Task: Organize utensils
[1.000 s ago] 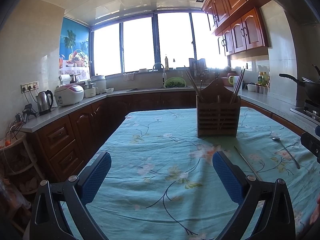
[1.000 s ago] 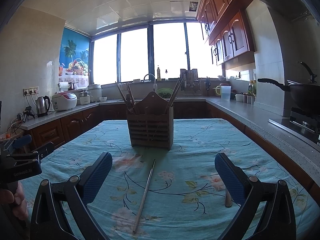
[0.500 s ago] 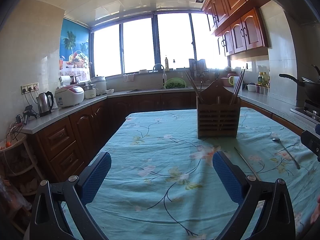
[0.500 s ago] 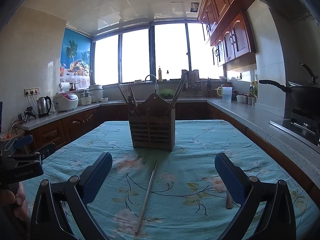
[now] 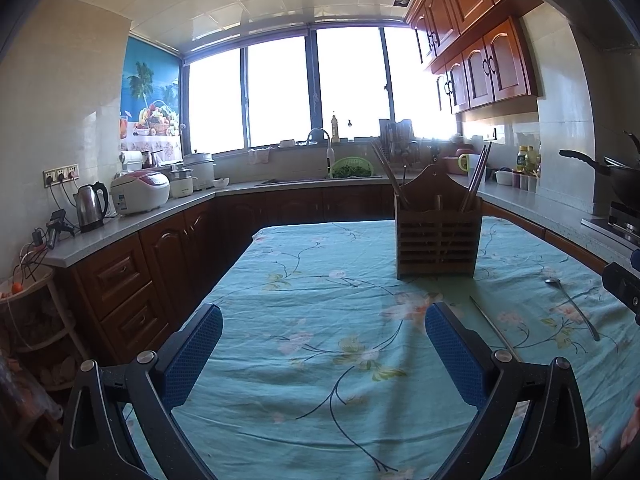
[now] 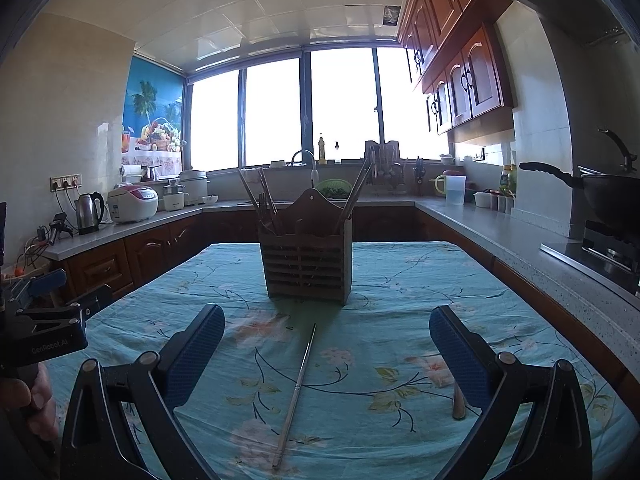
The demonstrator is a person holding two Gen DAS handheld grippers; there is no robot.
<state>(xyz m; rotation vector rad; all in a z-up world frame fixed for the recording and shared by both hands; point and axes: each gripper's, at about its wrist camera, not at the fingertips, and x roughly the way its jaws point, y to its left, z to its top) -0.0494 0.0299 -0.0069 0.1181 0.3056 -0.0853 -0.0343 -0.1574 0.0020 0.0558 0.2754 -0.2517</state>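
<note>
A slatted wooden utensil holder (image 6: 307,264) with several chopsticks in it stands on the floral tablecloth (image 6: 384,280); in the left wrist view the holder (image 5: 438,240) is at the right. A single metal chopstick (image 6: 296,392) lies in front of it, between the fingers of my right gripper (image 6: 326,346), which is open and empty. A metal spoon (image 5: 572,306) lies at the right; its handle end (image 6: 458,400) shows by my right finger. My left gripper (image 5: 323,344) is open and empty over bare cloth; the chopstick (image 5: 490,326) passes behind its right finger.
Counters run around the table: a kettle (image 5: 91,207) and rice cooker (image 5: 140,192) on the left, a sink with a green colander (image 5: 351,168) at the back, a black wok (image 6: 608,196) on the stove at right. A hand (image 6: 28,400) holds the left gripper.
The right gripper has moved a little nearer to the holder and chopstick. The left gripper has hardly moved.
</note>
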